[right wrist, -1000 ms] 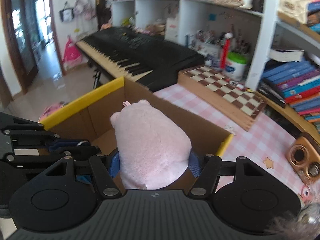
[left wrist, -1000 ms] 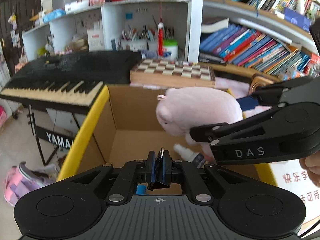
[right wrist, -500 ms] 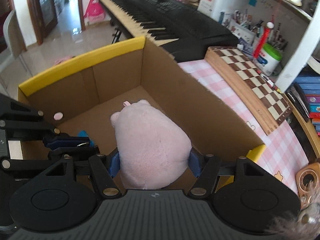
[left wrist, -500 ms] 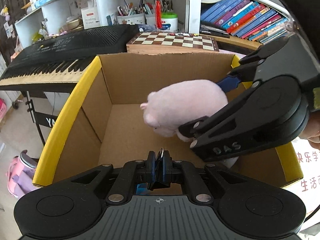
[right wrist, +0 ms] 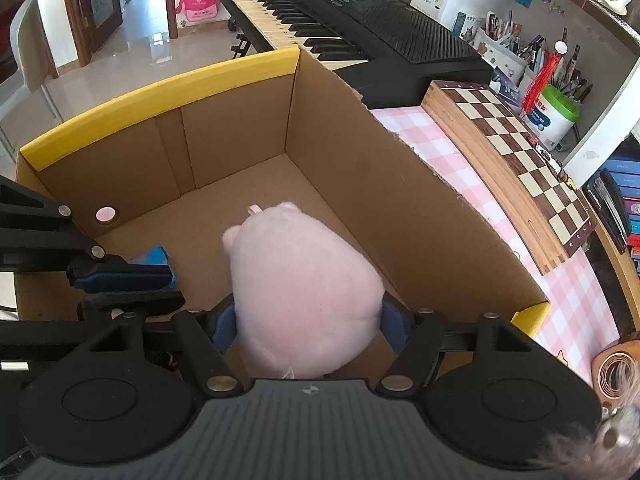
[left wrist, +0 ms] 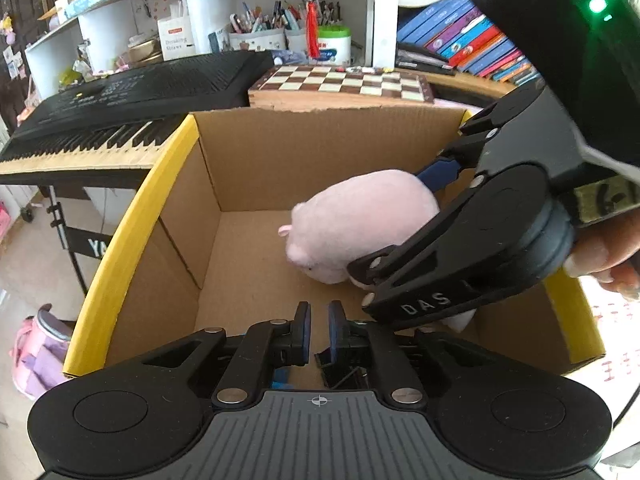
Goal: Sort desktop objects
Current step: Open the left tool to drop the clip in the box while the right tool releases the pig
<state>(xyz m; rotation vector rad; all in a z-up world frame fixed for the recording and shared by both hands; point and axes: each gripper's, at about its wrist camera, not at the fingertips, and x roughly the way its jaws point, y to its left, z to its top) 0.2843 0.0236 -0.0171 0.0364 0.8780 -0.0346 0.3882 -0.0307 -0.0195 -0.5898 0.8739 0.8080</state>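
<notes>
Pink-checked desk (right wrist: 472,176) beside keyboard (right wrist: 360,12), box (right wrist: 400,184) on it. Right fingers (right wrist: 308,324) opening, plush (right wrist: 300,280) between them, low in box. Left fingers (left wrist: 319,330) parting slightly, empty.

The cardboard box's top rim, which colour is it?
Yellow on two opposite edges of the cardboard box; the right wrist view shows it best.
</notes>
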